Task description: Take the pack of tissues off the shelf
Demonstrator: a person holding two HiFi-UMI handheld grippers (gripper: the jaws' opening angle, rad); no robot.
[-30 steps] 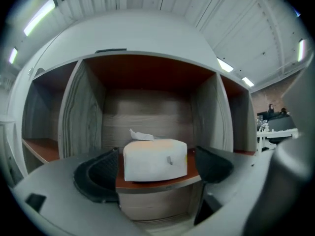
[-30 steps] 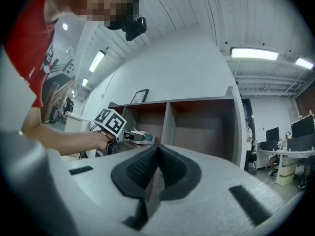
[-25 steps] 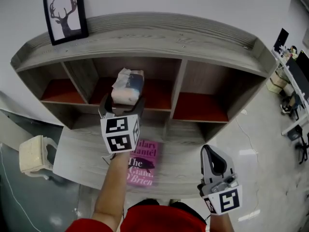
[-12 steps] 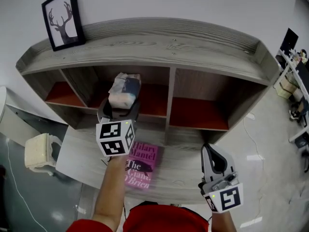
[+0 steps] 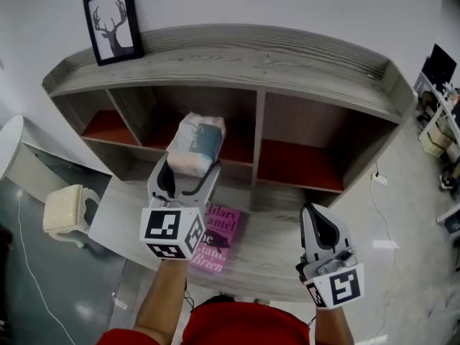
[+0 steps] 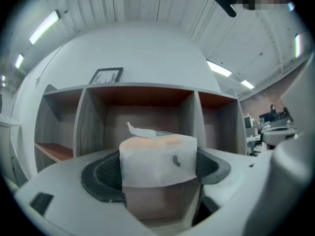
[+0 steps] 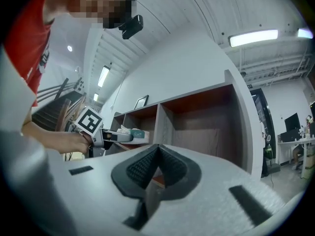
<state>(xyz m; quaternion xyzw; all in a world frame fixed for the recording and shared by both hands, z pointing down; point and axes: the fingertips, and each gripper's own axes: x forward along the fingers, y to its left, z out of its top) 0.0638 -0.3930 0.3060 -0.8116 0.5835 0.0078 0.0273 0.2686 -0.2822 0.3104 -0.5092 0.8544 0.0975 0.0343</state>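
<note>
The tissue pack [image 5: 195, 144], white with a teal-grey panel, sits between the fingers of my left gripper [image 5: 189, 165] in front of the shelf's [image 5: 244, 56] middle compartment. Its lower end overlaps the compartment's front edge. In the left gripper view the pack [image 6: 157, 159] fills the gap between the dark pads [image 6: 101, 176], which stand wide and press on its sides, still closing a little. My right gripper [image 5: 318, 225] hangs low at the right over the desk, shut with nothing in it [image 7: 155, 166]. From the right gripper view the pack [image 7: 132, 132] shows far left.
A pink book [image 5: 215, 239] lies on the grey desk [image 5: 280, 257] below the shelf. A framed deer picture [image 5: 113, 20] stands on the shelf's top left. The side compartments hold nothing that I can see. A cream chair [image 5: 65, 210] stands at the desk's left.
The left gripper has drawn back toward me and lower, and the tissue pack has come with it out to the front of the middle compartment. The right gripper has hardly moved.
</note>
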